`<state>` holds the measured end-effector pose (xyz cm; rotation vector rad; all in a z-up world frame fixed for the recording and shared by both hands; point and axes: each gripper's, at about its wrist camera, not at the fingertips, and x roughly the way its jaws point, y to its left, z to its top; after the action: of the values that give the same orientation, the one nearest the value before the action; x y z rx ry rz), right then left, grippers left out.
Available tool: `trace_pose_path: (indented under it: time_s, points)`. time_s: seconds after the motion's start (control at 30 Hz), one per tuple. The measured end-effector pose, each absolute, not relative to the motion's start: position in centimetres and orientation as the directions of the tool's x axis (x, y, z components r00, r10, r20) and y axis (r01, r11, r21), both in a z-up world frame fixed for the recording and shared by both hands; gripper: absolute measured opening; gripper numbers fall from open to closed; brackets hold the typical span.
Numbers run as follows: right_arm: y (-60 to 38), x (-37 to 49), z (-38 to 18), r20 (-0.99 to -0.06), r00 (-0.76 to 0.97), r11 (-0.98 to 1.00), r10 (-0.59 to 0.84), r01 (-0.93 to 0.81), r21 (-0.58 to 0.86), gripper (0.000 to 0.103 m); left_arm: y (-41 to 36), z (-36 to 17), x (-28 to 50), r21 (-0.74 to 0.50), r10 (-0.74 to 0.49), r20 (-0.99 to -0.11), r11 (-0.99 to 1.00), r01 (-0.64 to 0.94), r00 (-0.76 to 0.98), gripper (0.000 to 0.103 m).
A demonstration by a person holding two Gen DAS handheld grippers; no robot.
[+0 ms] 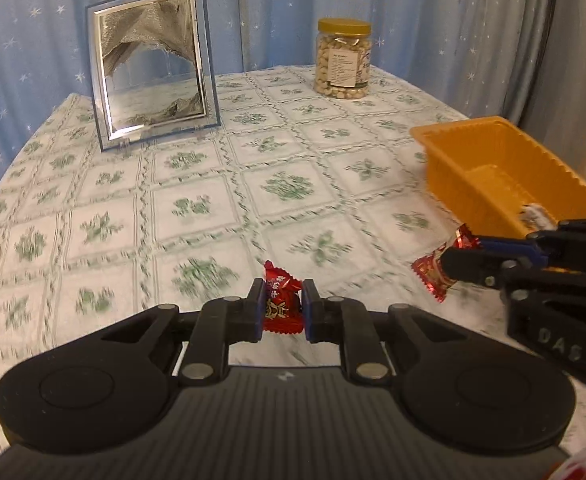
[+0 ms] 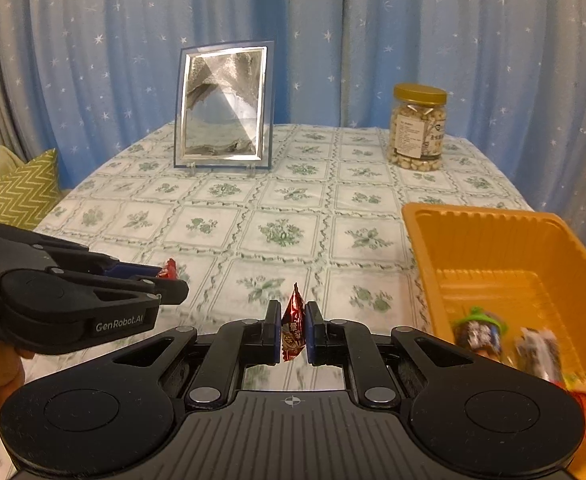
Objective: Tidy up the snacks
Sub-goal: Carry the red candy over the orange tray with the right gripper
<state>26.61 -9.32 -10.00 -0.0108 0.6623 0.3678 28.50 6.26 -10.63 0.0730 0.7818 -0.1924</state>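
Floral tablecloth [image 2: 285, 200] below; both grippers clamp red candies: right gripper [image 2: 293, 336] sits nearer the orange tray [image 2: 425, 248], just rightward; left gripper [image 1: 281, 310] farther

Tablecloth pattern [image 1: 197, 276] was smeared by motion blur near the lens. Snack wrappers in the orange tray [image 2: 493, 240] were blurred, their print unreadable; the tray was cut off at the right edge. Jar label [image 2: 417, 136] text was too small to read.
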Motion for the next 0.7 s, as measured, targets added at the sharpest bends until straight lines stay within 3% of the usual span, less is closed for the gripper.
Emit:
trace_pose_path:
  time_s: [0.7]
  points:
    - [-12.5, 16.4, -6.5, -0.605, 0.727, 0.939, 0.326, -0.320, 0.121, 0.012, 4.0, -5.7, 16.3, -0.092, -0.128, -0.700, 0.992, 0.089, 0.703, 0.016]
